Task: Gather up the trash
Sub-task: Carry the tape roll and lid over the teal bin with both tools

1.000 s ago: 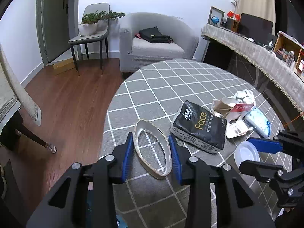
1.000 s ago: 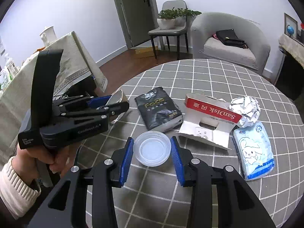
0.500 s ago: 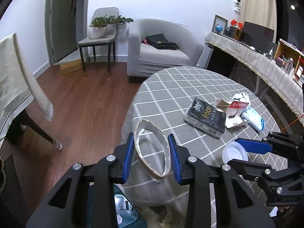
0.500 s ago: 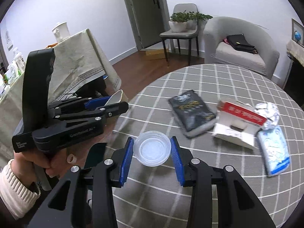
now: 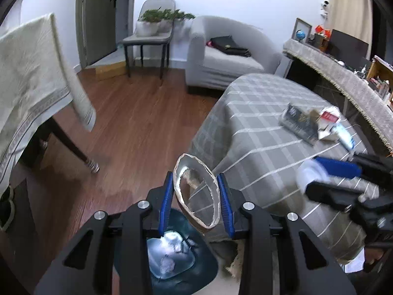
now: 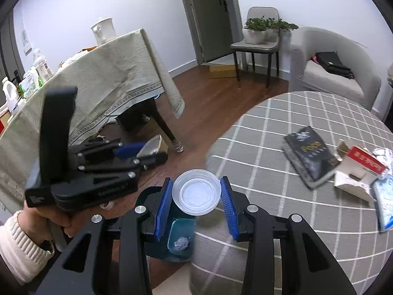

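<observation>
My left gripper (image 5: 195, 204) is shut on a squashed paper cup (image 5: 196, 196), held past the table's edge above a teal trash bin (image 5: 172, 258) on the floor with crumpled white trash in it. My right gripper (image 6: 196, 196) is shut on a clear plastic lid (image 6: 196, 191), also held over the bin (image 6: 180, 238) beside the table edge. The left gripper with its cup (image 6: 153, 145) shows at the left of the right wrist view. The right gripper with its lid (image 5: 309, 172) shows at the right of the left wrist view.
The round table with a grey checked cloth (image 6: 282, 196) carries a black tissue pack (image 6: 309, 154), a torn red-and-white box (image 6: 358, 172), a foil ball (image 6: 383, 153) and a blue-white packet (image 6: 385, 201). A cloth-covered table (image 6: 98, 78) stands left; armchair (image 5: 228, 59) and chair (image 5: 149, 36) behind.
Both grippers have drawn back off the table with their items and now hang past its edge over the trash bin, which has come into view. Both grips are unchanged.
</observation>
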The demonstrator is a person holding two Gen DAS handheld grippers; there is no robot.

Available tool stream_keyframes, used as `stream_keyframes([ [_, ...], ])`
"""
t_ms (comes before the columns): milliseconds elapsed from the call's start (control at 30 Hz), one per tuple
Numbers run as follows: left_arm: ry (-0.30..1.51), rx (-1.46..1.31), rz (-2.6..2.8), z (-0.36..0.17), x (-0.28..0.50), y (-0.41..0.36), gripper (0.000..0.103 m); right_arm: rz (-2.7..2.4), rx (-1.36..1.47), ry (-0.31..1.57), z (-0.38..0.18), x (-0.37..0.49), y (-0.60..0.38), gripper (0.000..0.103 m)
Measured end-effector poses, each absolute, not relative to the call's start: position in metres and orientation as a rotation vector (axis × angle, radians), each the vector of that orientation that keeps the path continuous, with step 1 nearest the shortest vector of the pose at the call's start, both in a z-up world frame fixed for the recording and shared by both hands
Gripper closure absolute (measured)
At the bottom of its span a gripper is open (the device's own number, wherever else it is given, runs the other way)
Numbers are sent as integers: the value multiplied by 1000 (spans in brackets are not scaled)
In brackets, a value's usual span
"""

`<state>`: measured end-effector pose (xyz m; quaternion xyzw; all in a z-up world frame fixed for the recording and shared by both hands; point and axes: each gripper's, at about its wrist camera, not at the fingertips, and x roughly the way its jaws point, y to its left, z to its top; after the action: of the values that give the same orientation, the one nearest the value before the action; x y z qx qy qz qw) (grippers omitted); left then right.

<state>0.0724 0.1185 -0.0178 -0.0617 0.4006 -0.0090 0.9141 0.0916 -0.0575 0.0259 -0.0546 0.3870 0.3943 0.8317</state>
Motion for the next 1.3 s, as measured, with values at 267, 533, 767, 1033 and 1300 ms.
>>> stream_keyframes([
  [267, 925, -129, -7, -58, 59, 140, 65, 872, -140, 844, 15, 89, -20, 63],
  [533, 1039, -192, -27, -101, 47, 165, 65, 898, -180, 876, 1, 82, 14, 63],
  [767, 1160, -240, -26, -144, 35, 184, 66, 898, -215, 919, -14, 82, 32, 63],
  [1033, 1271, -245, -51, -180, 24, 188, 65, 899, -238, 983, -34, 84, 52, 63],
  [1300, 1320, -242, -54, -195, 16, 196, 54, 905, -271, 1027, -51, 81, 71, 63],
])
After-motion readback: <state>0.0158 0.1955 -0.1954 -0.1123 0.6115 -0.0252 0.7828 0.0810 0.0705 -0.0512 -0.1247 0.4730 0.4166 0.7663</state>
